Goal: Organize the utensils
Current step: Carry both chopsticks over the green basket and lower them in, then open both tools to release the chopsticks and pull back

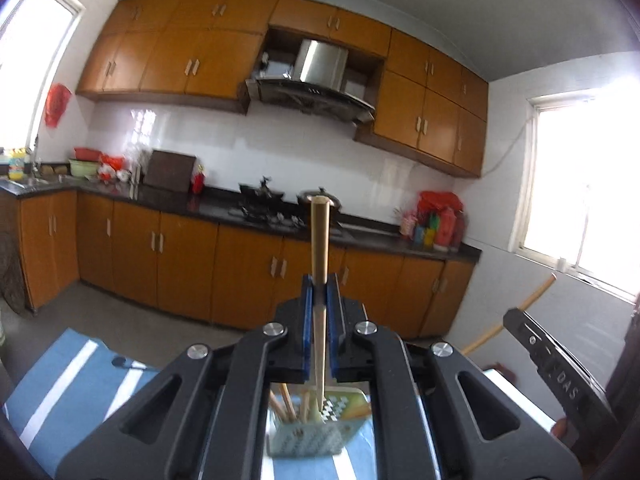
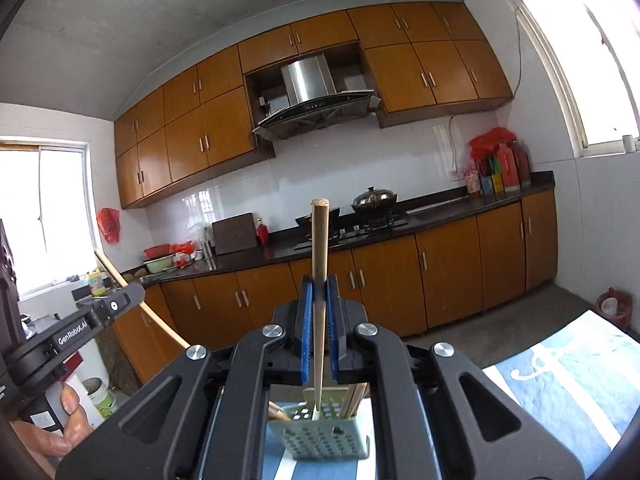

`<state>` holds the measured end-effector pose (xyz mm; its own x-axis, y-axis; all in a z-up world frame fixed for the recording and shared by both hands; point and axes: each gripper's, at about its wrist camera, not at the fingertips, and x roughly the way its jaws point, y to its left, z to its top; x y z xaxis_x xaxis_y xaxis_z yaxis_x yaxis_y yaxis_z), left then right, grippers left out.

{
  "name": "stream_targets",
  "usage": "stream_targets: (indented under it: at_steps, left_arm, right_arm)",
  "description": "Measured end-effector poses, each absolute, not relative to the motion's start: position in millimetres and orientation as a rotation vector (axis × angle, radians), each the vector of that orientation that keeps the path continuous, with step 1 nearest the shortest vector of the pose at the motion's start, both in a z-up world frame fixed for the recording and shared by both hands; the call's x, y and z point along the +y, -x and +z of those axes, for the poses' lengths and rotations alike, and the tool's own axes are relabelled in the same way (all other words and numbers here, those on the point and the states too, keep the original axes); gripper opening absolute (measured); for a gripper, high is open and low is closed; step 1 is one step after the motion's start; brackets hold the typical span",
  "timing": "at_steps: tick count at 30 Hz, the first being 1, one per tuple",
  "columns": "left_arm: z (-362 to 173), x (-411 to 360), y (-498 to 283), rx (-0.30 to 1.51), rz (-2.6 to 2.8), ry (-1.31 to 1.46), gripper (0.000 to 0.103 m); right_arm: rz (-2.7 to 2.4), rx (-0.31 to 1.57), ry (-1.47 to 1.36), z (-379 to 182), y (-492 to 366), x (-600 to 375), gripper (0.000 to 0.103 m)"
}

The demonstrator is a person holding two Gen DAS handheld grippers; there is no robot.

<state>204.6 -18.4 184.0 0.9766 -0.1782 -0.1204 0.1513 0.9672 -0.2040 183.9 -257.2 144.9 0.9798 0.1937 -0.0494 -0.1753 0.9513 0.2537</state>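
My left gripper (image 1: 319, 284) is shut on a wooden chopstick (image 1: 320, 240) that stands upright, its thin tip just over a pale green perforated utensil holder (image 1: 316, 436) below. Several chopsticks stand in that holder. My right gripper (image 2: 319, 286) is shut on another wooden chopstick (image 2: 319, 248), also upright, its tip at the rim of the same holder (image 2: 324, 436). The right gripper with its chopstick (image 1: 532, 300) shows at the right of the left wrist view. The left gripper with its chopstick (image 2: 120, 276) shows at the left of the right wrist view.
The holder stands on a blue and white striped cloth (image 1: 60, 380), which also shows in the right wrist view (image 2: 560, 380). A dark spoon (image 1: 128, 364) lies on the cloth. Behind is a kitchen counter (image 1: 224, 208) with a stove and pots, orange cabinets and windows.
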Motion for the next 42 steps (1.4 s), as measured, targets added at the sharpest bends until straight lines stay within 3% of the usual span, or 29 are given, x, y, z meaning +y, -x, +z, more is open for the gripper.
stream_targets:
  at_steps: [21, 23, 24, 31, 36, 39, 42]
  left_arm:
    - [125.9, -19.2, -270.6, 0.243, -0.146, 0.225, 0.009]
    - [126.0, -16.0, -269.9, 0.246, -0.149, 0.234, 0.014]
    - [126.8, -14.3, -268.7, 0.247, -0.149, 0.239, 0.016]
    - [141.4, 5.8, -243.3, 0.213, -0.140, 0.271, 0.036]
    - [146.8, 25.5, -213.7, 0.202, -0.109, 0.263, 0.051]
    - [142.4, 40.0, -193.1, 0.222, -0.090, 0.252, 0.064]
    - [133.4, 47.7, -171.3, 0.237, -0.081, 0.212, 0.079]
  right_arm:
    - [0.223, 0.244, -0.272, 98.3, -243.3, -251.3, 0.011]
    - [0.216, 0.240, -0.272, 99.6, -239.7, -252.7, 0.033]
    - [0.216, 0.234, -0.275, 99.9, -237.2, -252.9, 0.036]
    - [0.199, 0.202, -0.261, 111.0, -214.2, -257.2, 0.037]
    - [0.174, 0.176, -0.200, 111.6, -182.9, -255.2, 0.049]
    - [0.159, 0.167, -0.175, 109.2, -165.8, -254.8, 0.063]
    - [0.132, 0.148, -0.150, 103.6, -143.6, -252.4, 0.089]
